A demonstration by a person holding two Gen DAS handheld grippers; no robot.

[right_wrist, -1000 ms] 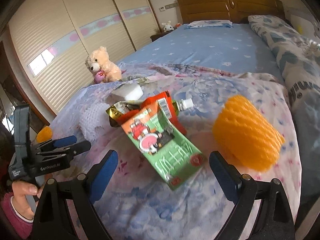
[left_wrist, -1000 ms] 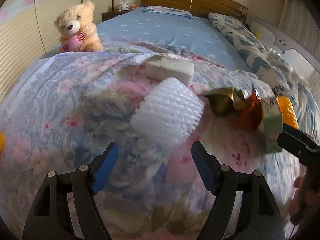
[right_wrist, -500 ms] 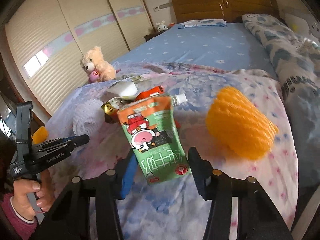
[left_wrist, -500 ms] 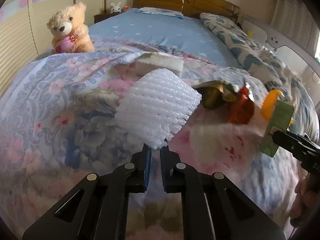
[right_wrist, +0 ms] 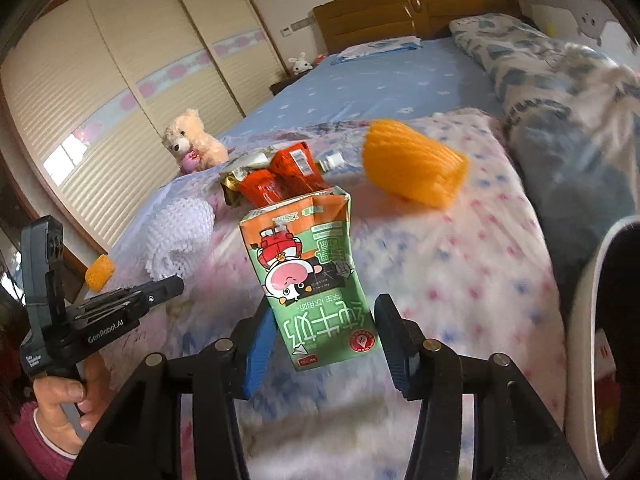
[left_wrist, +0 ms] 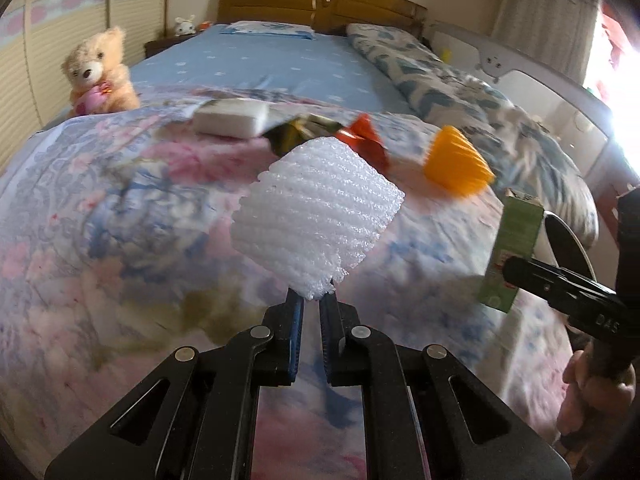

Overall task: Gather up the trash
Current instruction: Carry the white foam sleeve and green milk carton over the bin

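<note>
Fingers of the left gripper are pinched almost together on the lower corner of a white foam fruit net, which stands up beyond their tips, lifted clear of the floral quilt. Fingers of the right gripper stand about half open, clamped on the two sides of a green and orange milk carton that is held upside down between them, its printed cow inverted and its torn top end pointing away from the fingers. Beyond the carton's far end lie a red snack wrapper and a gold foil wrapper, touching each other on the quilt, with a small white bottle cap end just behind them. Farther out and to the right of the right fingers rests an orange foam fruit net, on its side and apart from the wrappers. In the left wrist view a white block lies well beyond the left fingers, left of the wrappers. A teddy bear sits far off to the left at the quilt's edge. A second small orange foam net shows beside the left gripper in the right wrist view.
</note>
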